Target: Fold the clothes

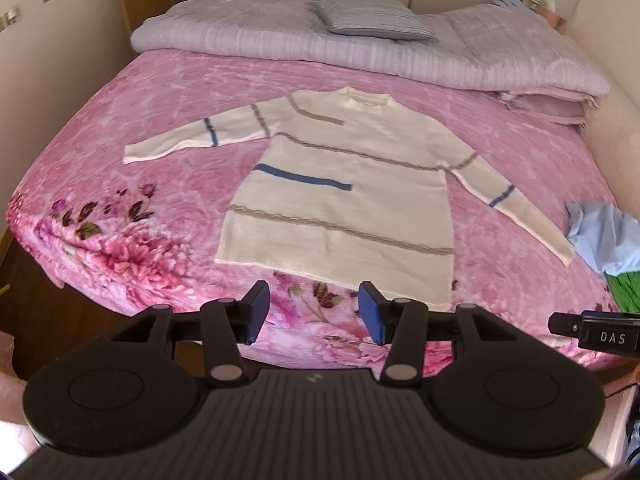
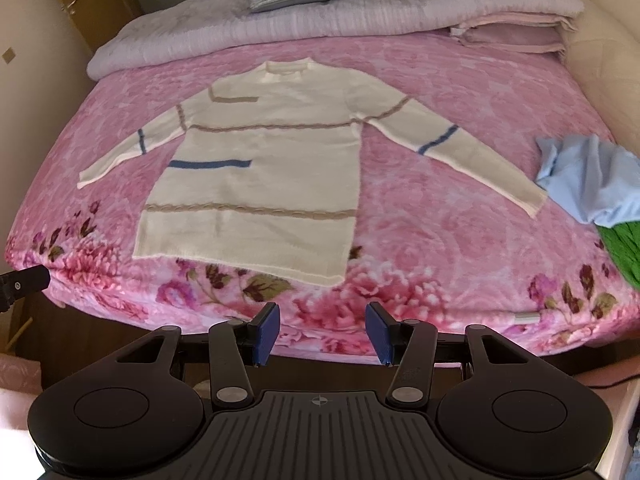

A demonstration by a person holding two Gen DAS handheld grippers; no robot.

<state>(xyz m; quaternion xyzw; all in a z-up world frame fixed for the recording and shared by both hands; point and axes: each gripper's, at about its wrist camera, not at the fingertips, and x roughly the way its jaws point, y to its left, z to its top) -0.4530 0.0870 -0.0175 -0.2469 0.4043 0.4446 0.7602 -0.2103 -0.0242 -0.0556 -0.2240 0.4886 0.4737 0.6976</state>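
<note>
**Inspector:** Where is the garment?

**Assistant:** The cream sweater [image 1: 340, 196] lies flat on the pink floral bedspread [image 1: 168, 128], front up, collar toward the rolled lilac quilt [image 1: 280, 48], hem toward the foot of the bed. Both sleeves are spread away from the body. In my judgement this layout is deliberate: every edge is exposed and reachable for a first fold.

**Inspector:** The tongs?

**Assistant:** Left tongs [image 1: 314, 312] stand wide apart, nothing between the blue pads, hovering short of the hem. Right tongs [image 2: 323, 332] likewise wide and empty, above the bed's near edge, clear of the fabric. No contact with the sweater in either view.

**Inspector:** Why held back?

**Assistant:** Likely to take in the whole garment before choosing grasp points. Folding has not begun.

**Inspector:** Anything near the work?

**Assistant:** A light blue garment [image 2: 592, 180] and a green one [image 2: 624, 252] lie bunched at the right side. The blue one sits just beside the right sleeve's cuff; whether they touch, I cannot tell. Probable snag risk when that sleeve is lifted.
</note>
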